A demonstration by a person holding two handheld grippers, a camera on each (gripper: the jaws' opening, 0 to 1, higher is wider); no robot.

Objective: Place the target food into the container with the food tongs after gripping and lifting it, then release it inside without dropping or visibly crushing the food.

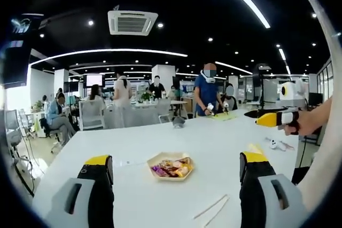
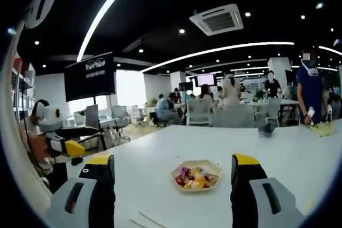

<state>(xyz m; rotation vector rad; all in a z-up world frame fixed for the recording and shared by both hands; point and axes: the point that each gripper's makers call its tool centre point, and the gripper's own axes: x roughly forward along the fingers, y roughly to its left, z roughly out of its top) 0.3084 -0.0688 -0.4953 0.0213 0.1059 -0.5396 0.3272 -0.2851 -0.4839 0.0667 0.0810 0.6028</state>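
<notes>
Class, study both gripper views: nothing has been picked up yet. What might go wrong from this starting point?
1. The tongs lie flat on the white table near the edge, apart from both grippers; a clumsy grab might push them off.
2. The snacks sit heaped in the small hexagonal dish, so gripping one piece may drag or crush its neighbours.
3. The left gripper and right gripper both face the dish with jaws open; reaching together, they might collide.
</notes>
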